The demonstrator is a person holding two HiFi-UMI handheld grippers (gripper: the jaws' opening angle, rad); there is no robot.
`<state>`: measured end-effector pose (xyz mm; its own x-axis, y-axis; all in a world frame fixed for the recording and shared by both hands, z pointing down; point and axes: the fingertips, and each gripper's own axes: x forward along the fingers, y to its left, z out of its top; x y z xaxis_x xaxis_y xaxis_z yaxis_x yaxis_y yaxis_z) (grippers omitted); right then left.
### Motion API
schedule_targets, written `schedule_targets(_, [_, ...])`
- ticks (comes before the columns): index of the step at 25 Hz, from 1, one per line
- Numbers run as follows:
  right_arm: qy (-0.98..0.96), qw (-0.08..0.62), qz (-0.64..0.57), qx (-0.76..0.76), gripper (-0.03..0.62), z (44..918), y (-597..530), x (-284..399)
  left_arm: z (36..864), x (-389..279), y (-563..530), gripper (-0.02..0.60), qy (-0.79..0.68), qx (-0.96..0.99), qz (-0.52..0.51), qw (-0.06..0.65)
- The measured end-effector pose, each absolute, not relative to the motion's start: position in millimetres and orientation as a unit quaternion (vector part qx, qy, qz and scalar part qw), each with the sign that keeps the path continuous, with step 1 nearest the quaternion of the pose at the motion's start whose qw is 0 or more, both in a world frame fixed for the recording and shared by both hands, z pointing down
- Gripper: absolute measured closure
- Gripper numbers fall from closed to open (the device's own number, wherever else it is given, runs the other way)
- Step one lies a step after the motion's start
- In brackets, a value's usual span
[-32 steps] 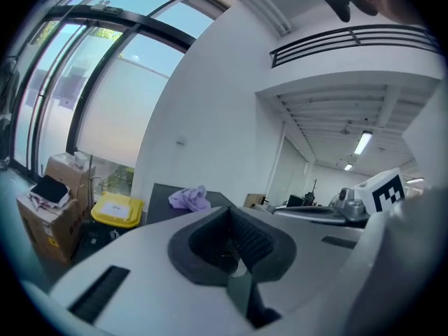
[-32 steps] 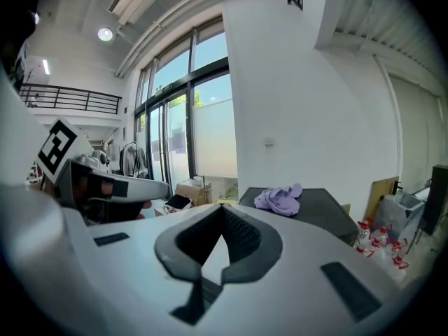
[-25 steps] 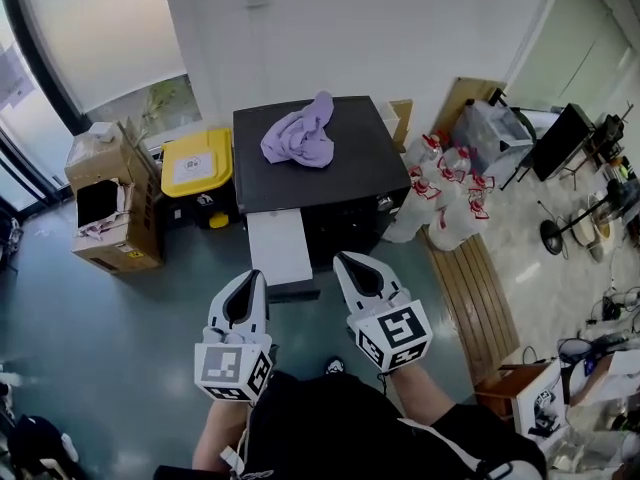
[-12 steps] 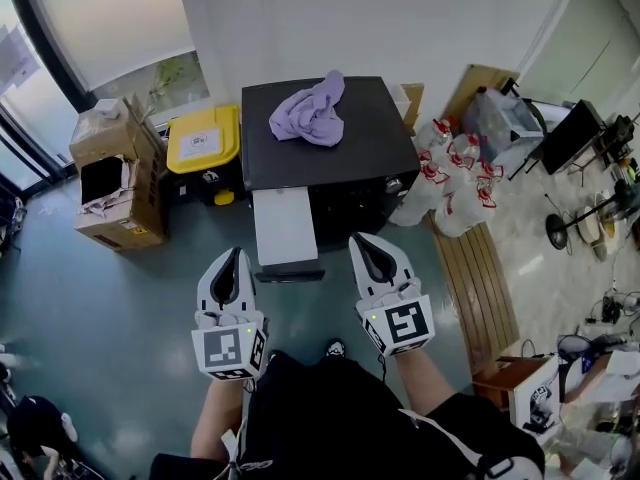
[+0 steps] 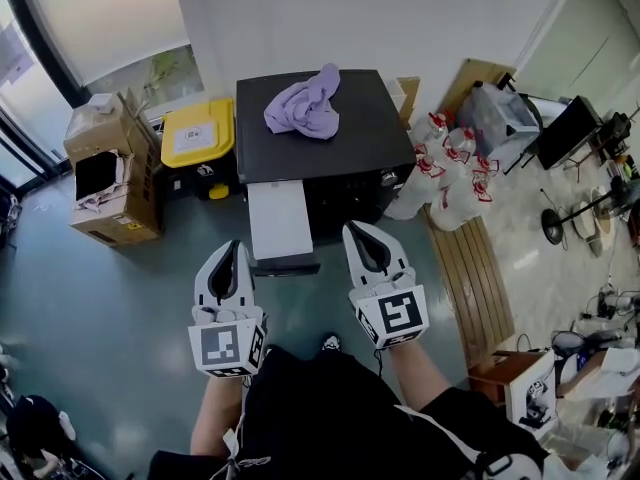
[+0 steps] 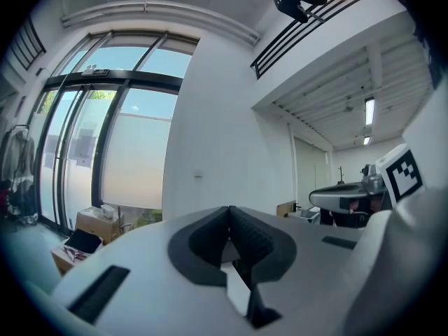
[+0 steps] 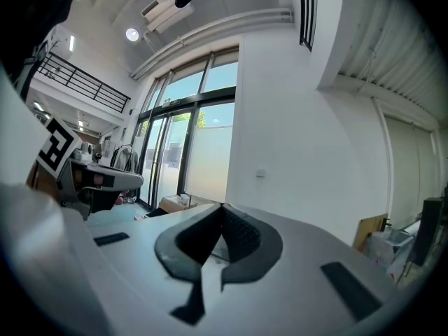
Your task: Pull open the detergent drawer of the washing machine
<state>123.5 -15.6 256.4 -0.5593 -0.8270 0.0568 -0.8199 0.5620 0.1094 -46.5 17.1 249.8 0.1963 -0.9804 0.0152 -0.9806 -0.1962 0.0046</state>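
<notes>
The black washing machine (image 5: 345, 163) stands against the white wall with a purple cloth (image 5: 303, 103) heaped on its top. Its white detergent drawer (image 5: 278, 220) juts out of the front at the left side, towards me. My left gripper (image 5: 235, 245) hovers just left of the drawer's front end, shut and empty. My right gripper (image 5: 352, 228) hangs to the right of the drawer, before the machine's dark front, also shut with nothing in it. Neither touches the drawer. In the left gripper view the left gripper's (image 6: 229, 208) pads meet, and the right gripper's (image 7: 222, 206) pads meet in the right gripper view.
A yellow-lidded bin (image 5: 197, 133) and cardboard boxes (image 5: 105, 183) stand left of the machine. White bottles with red labels (image 5: 450, 183) cluster at its right, beside a wooden slatted board (image 5: 478, 278) on the floor. My shoe (image 5: 330, 344) shows below the grippers.
Both grippers have rolled slightly and stayed about where they were. The left one now sits a little further left of the drawer's front. The drawer stays pulled out.
</notes>
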Motion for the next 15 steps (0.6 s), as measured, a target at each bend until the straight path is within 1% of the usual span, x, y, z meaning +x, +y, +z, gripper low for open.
schedule_targets(3, [-0.881, 0.05, -0.035, 0.468, 0.585, 256.9, -15.9, 125.5, 252.0, -44.1, 16.8, 0.56, -0.632, 0.775, 0.0, 0.008])
schedule_targets(7, [-0.881, 0.051, -0.038, 0.468, 0.585, 255.3, -14.6, 124.5, 254.9, -42.7, 15.9, 0.56, -0.629, 0.777, -0.011, 0.028])
schedule_targets(15, [-0.881, 0.053, -0.039, 0.468, 0.585, 254.1, -14.3, 123.4, 256.6, -43.8, 16.5, 0.56, -0.63, 0.776, -0.009, 0.028])
